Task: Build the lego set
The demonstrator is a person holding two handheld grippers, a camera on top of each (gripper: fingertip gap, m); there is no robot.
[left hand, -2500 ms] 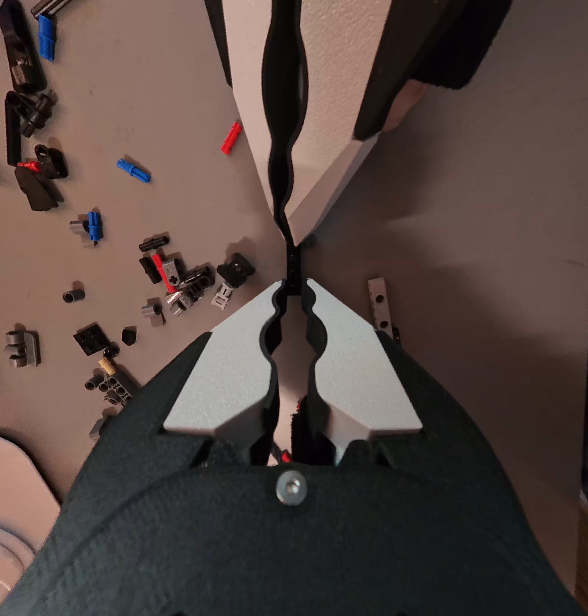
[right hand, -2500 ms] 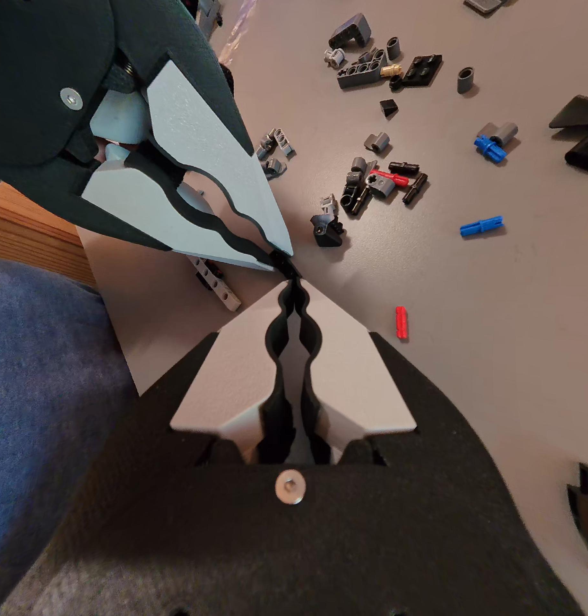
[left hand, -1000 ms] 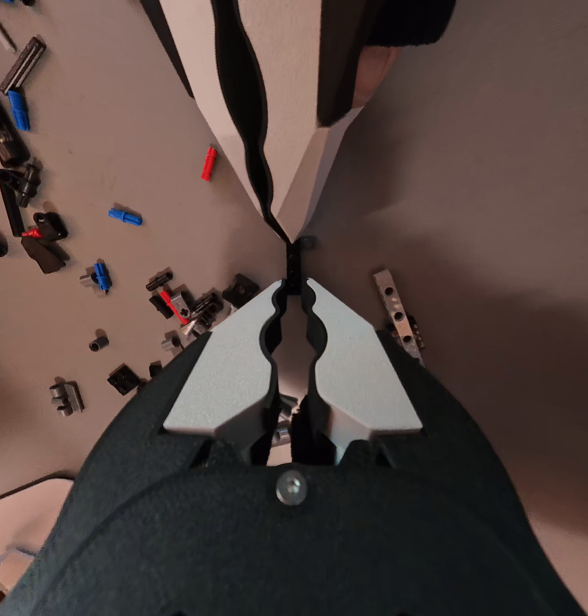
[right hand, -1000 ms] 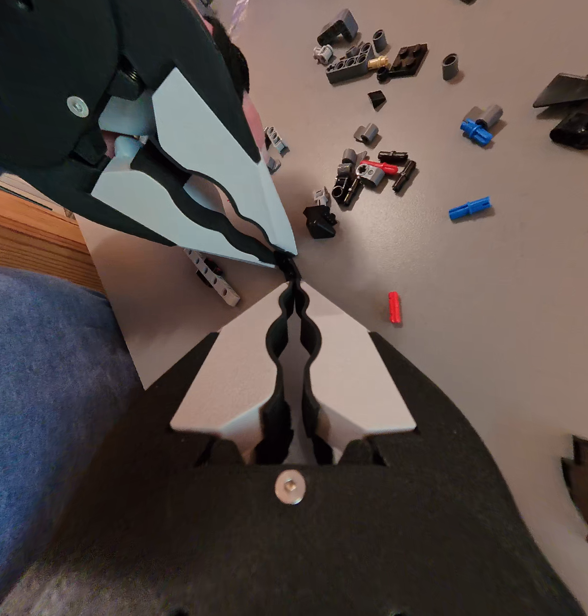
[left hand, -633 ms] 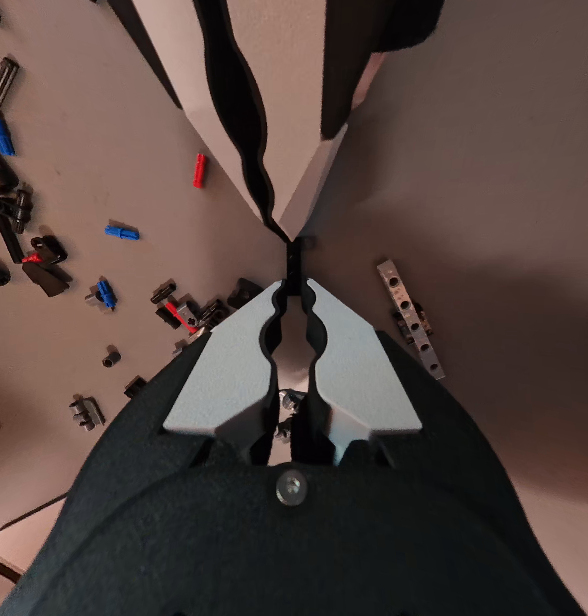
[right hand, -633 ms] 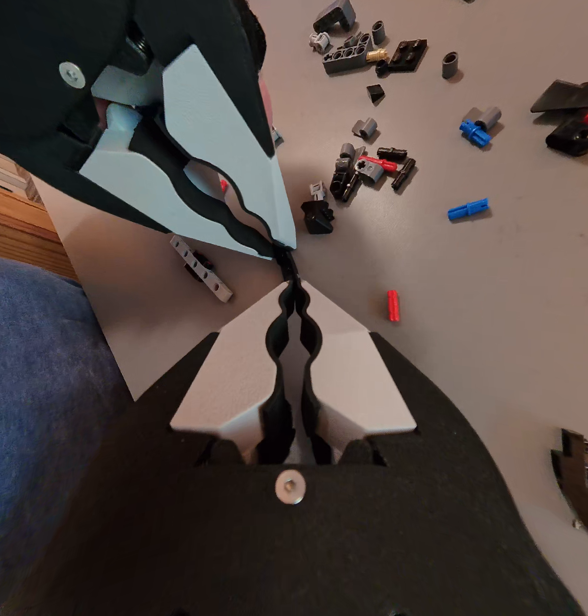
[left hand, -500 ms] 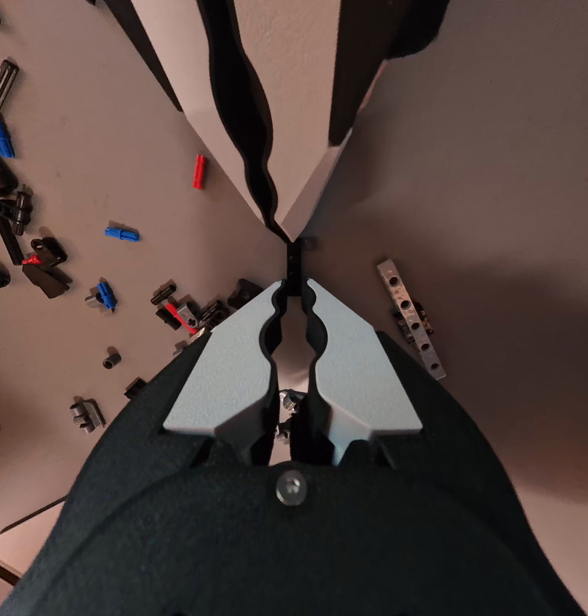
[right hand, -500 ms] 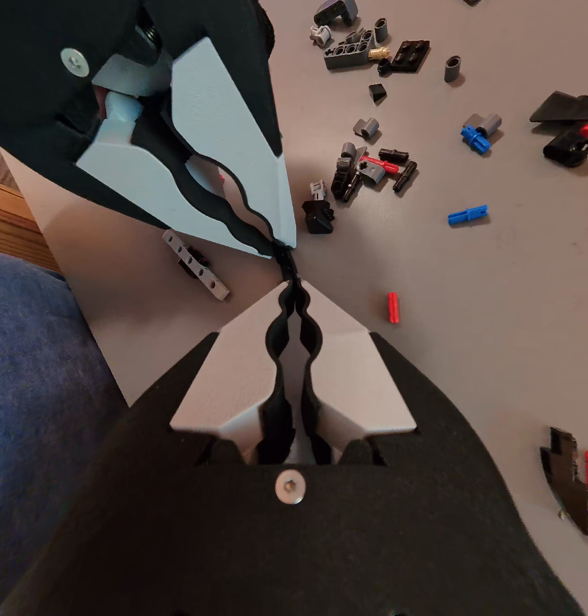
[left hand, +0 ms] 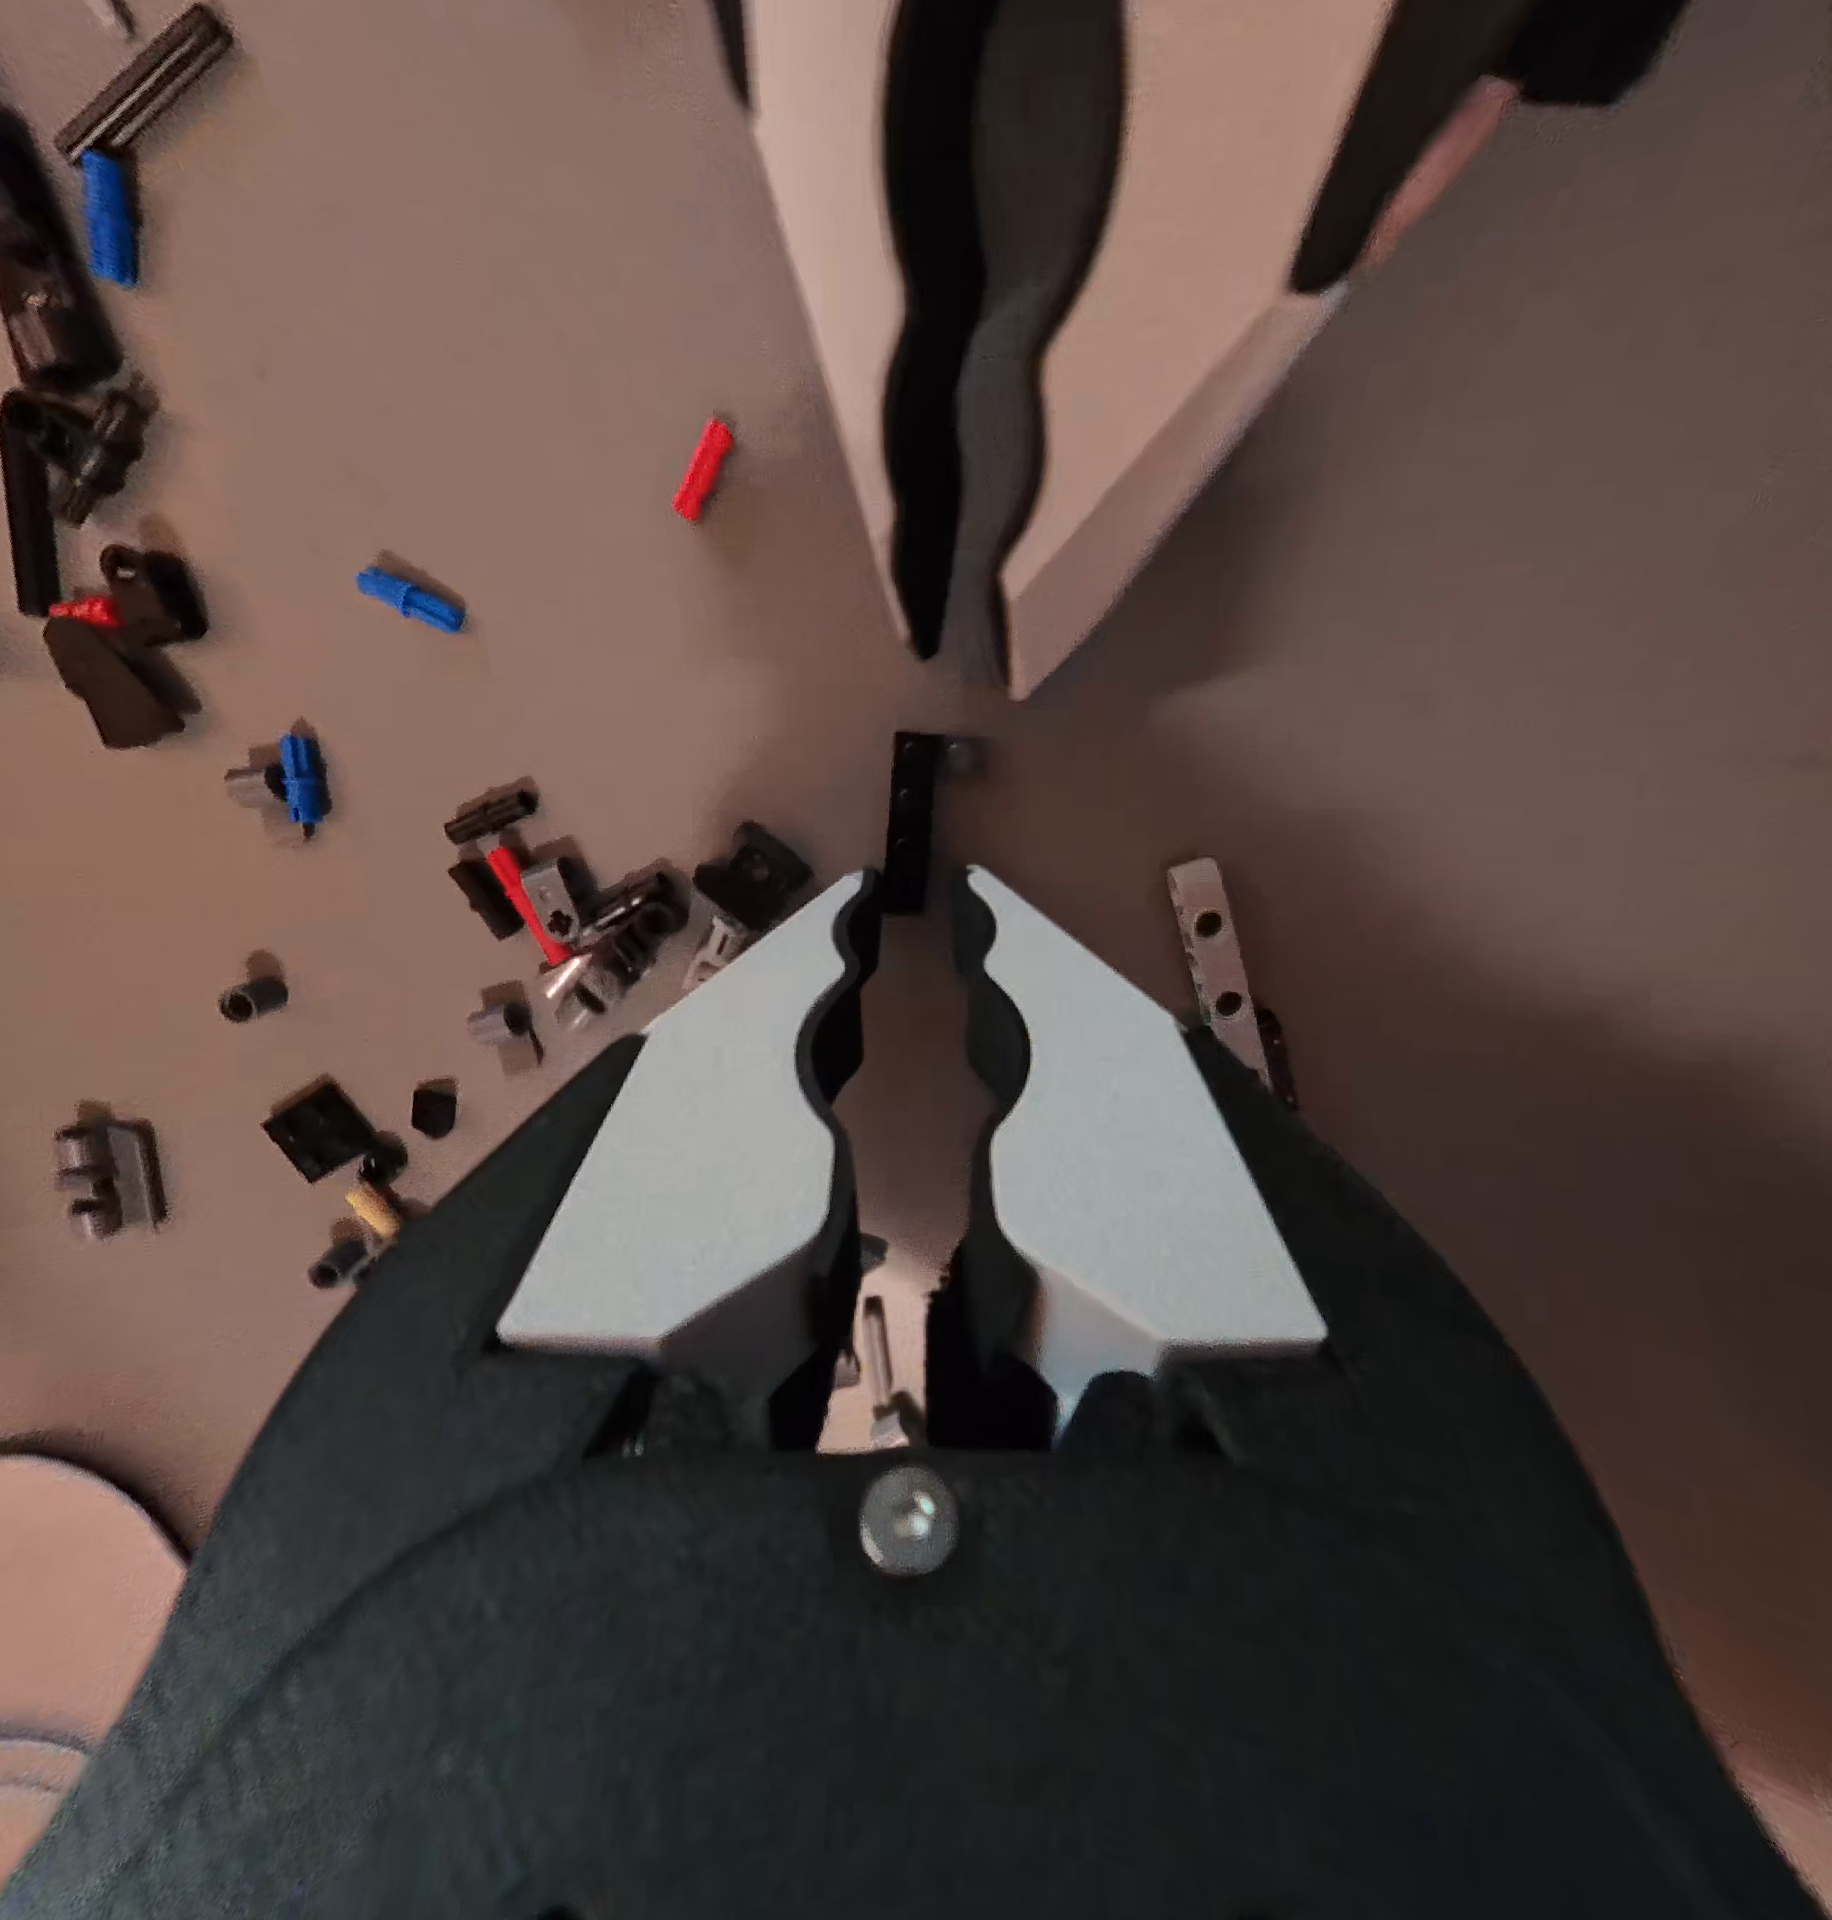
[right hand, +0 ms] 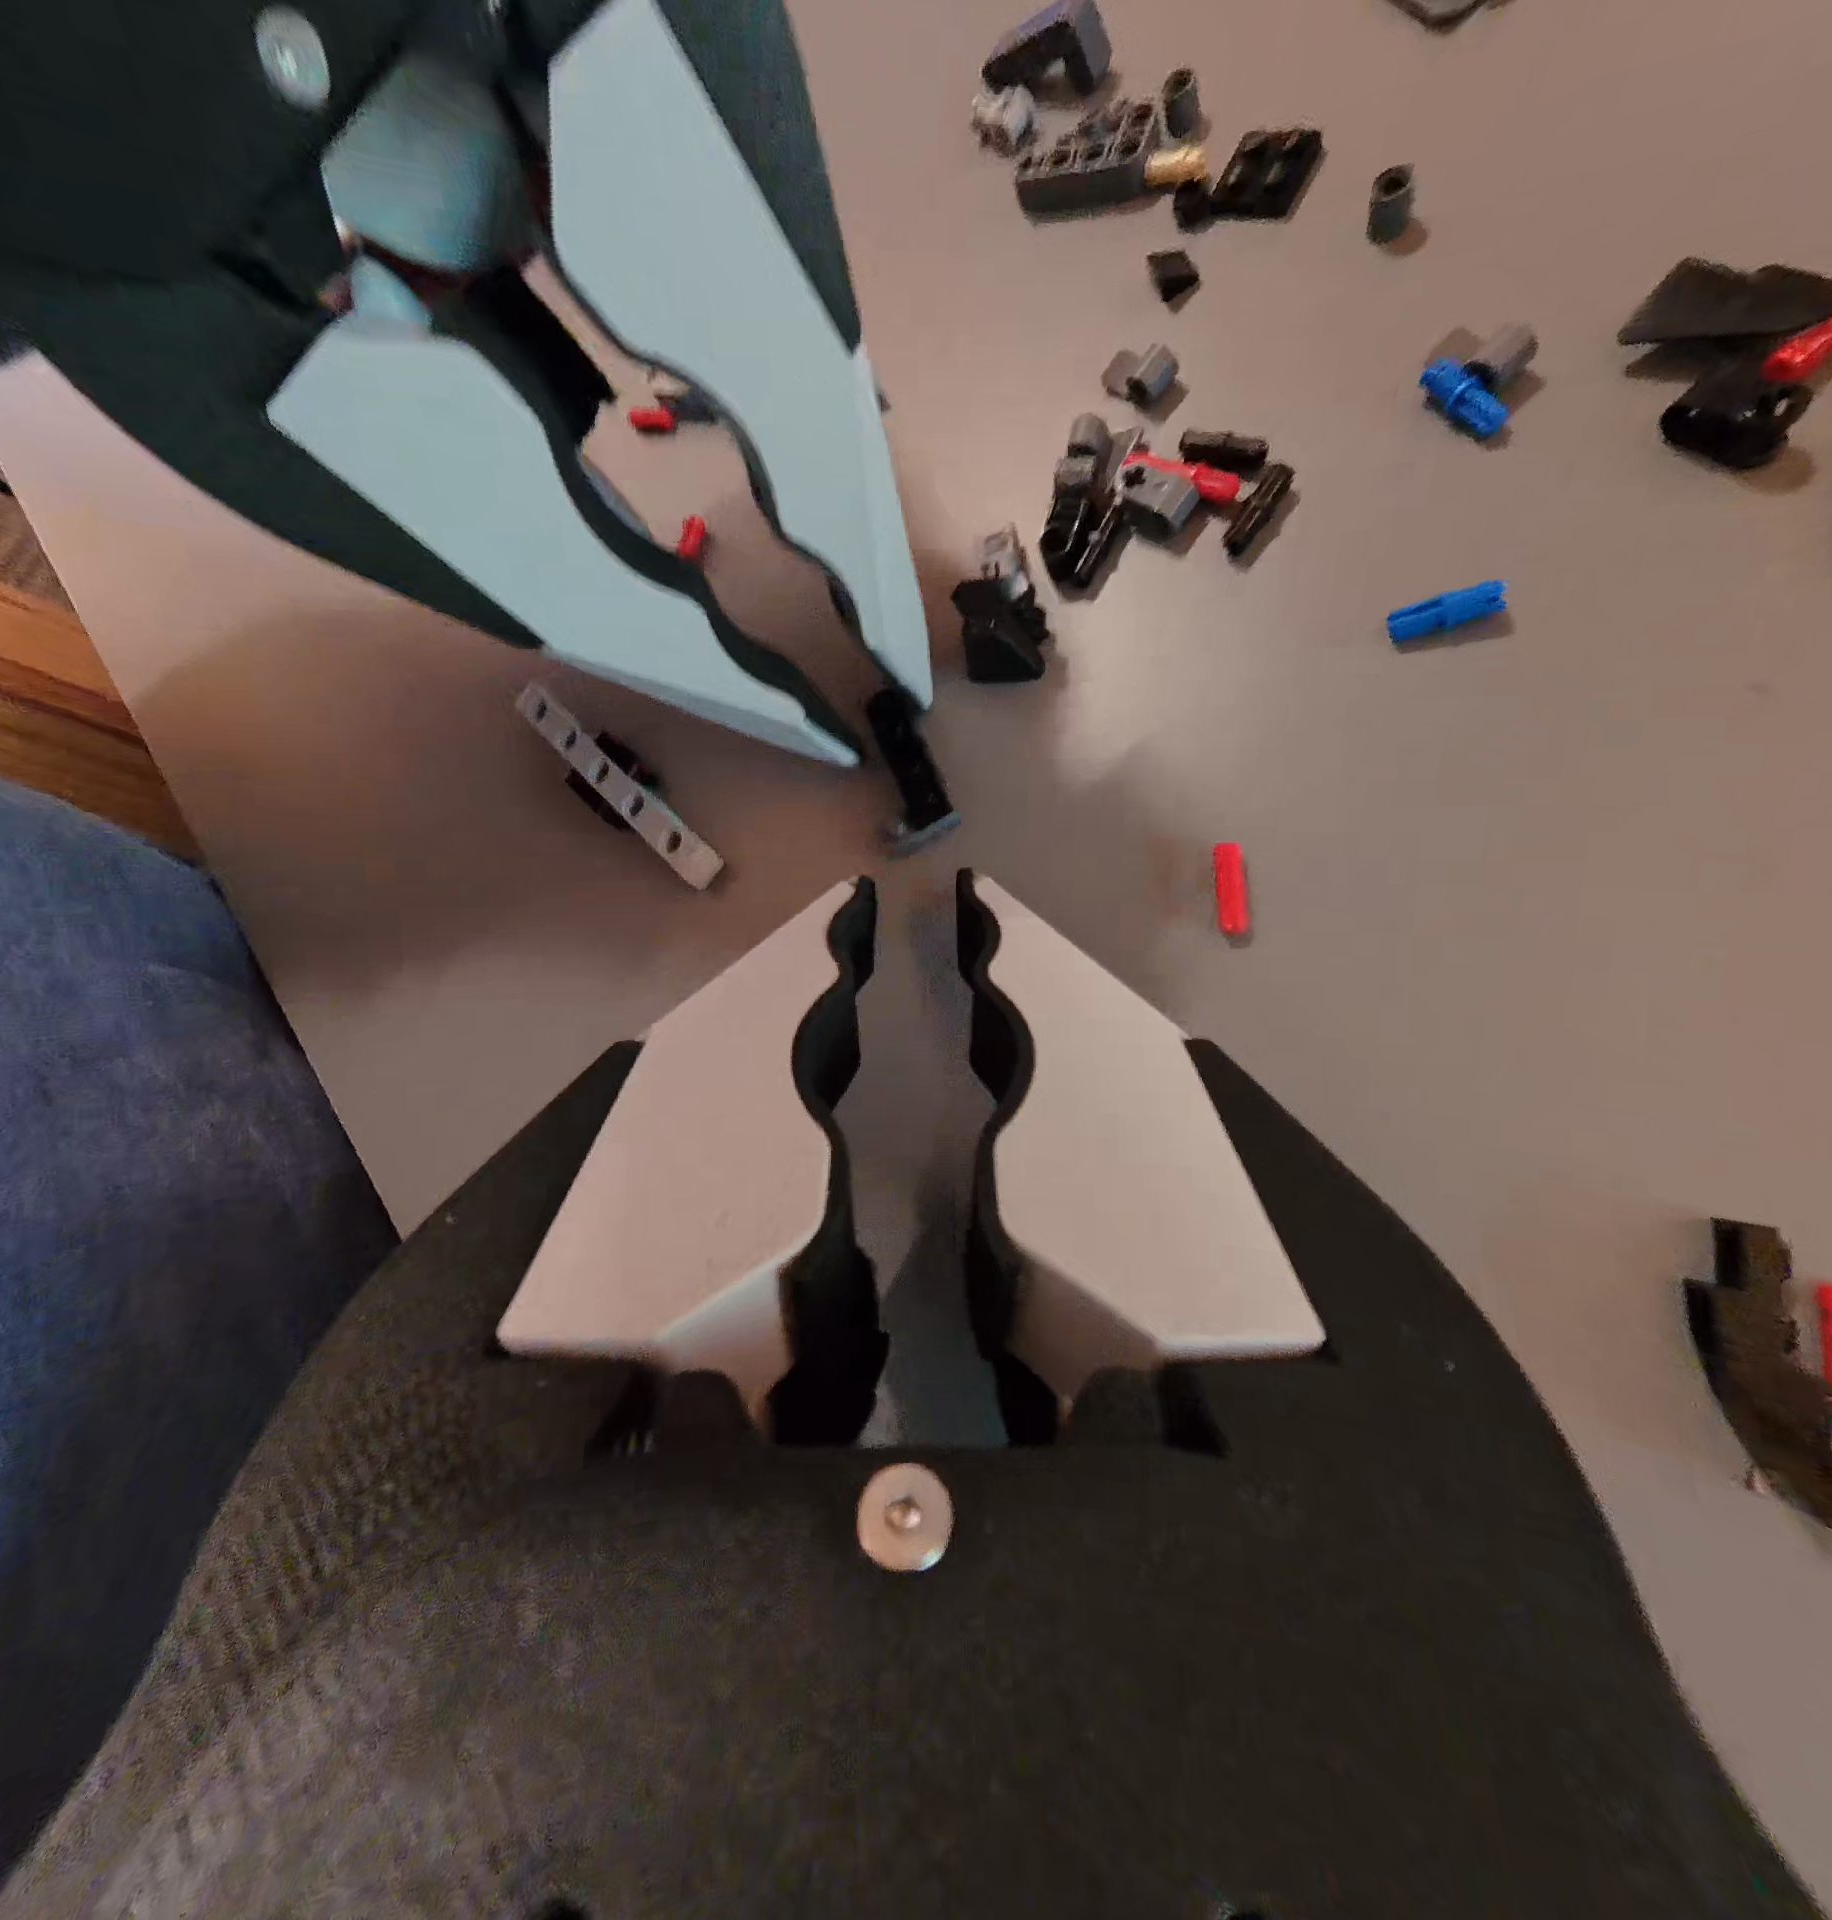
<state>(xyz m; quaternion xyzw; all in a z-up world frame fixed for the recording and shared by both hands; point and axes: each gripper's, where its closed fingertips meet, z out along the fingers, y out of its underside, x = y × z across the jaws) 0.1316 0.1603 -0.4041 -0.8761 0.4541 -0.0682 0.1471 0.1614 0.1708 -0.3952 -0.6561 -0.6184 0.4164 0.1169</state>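
Observation:
A short black beam (left hand: 912,821) with a grey pin (left hand: 964,753) at its far end sits between my left gripper's (left hand: 917,894) fingertips. It rests against one fingertip, with a gap to the other. The left jaws are open. In the right wrist view the beam (right hand: 907,758) slopes down from the left gripper (right hand: 886,732), and its grey end is at the table. My right gripper (right hand: 912,883) is open and empty, a short way back from the beam's end. It shows blurred at the top of the left wrist view (left hand: 964,655).
A long grey beam (right hand: 621,790) lies beside the left gripper. A red pin (right hand: 1230,888), a blue pin (right hand: 1447,611) and a cluster of small black and grey parts (right hand: 1161,499) lie on the grey table (right hand: 1411,1039). A black plate (right hand: 1764,1361) lies on the right. Blue fabric (right hand: 112,1091) lies past the table's left edge. My two grippers' fingertips are within a few centimetres of each other. From the right gripper's tips to the red pin (right hand: 1230,888) is close to 5 cm. The left camera catches it too, in the left wrist view (left hand: 702,468).
Both grippers held the black beam tip to tip. Both have now opened, and the right gripper has drawn back from the beam.

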